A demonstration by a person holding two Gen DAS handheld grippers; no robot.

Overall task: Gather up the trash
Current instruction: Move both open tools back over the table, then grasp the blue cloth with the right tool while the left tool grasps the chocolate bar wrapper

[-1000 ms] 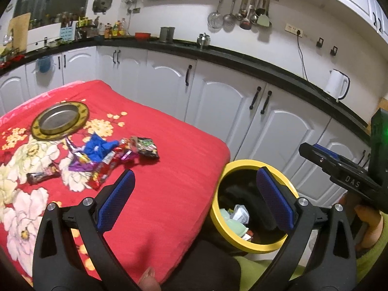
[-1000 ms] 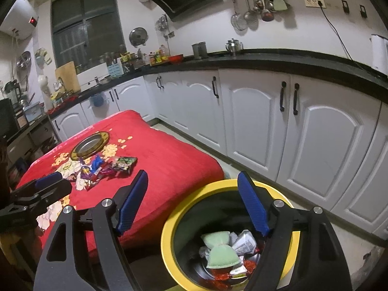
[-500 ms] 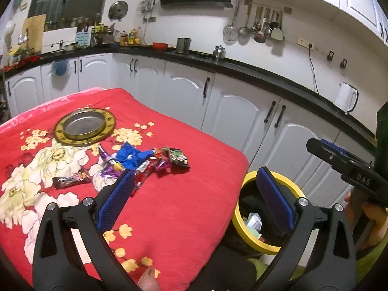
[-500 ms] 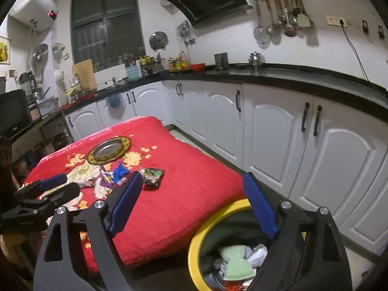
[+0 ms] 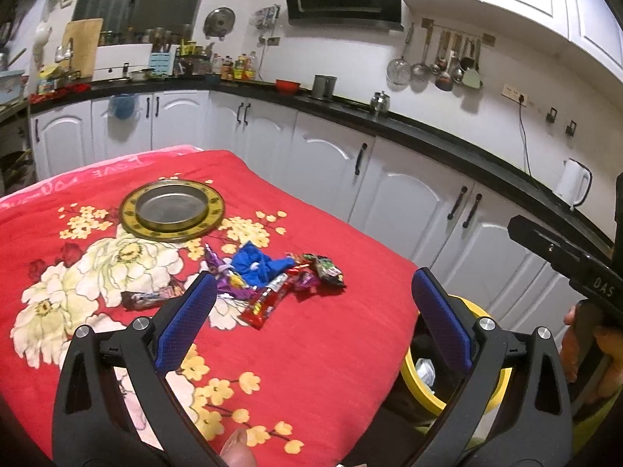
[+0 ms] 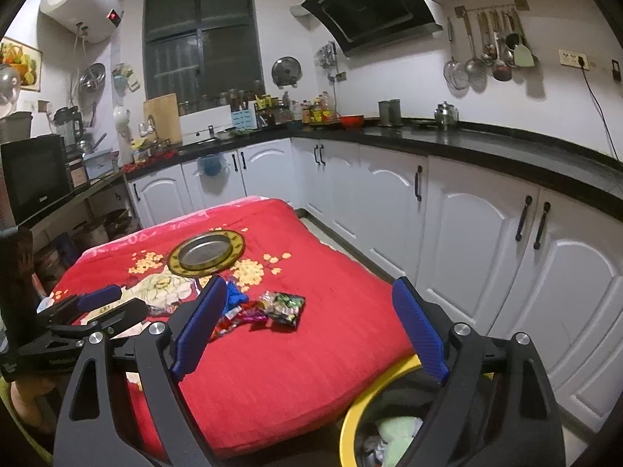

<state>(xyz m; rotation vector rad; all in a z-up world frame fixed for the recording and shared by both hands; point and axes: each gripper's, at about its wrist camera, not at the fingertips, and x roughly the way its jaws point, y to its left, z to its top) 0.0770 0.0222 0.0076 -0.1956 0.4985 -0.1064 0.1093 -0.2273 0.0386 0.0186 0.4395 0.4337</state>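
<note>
Red-cloth surface (image 5: 331, 350) holds wrapper pile (image 5: 268, 280); yellow bin (image 6: 352, 420) beside it. Right tool (image 6: 307, 330) jaws just opened, empty; left tool (image 5: 311, 319) open, empty. Risk: thin wrappers slip w/ shallow pinch.

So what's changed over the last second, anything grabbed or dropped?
Both grippers swung away from the yellow bin toward the wrapper pile. The right gripper has just been opening, nothing between its jaws; the left gripper is open and empty. The wrappers, brass plate and the bin's trash are unmoved.
</note>
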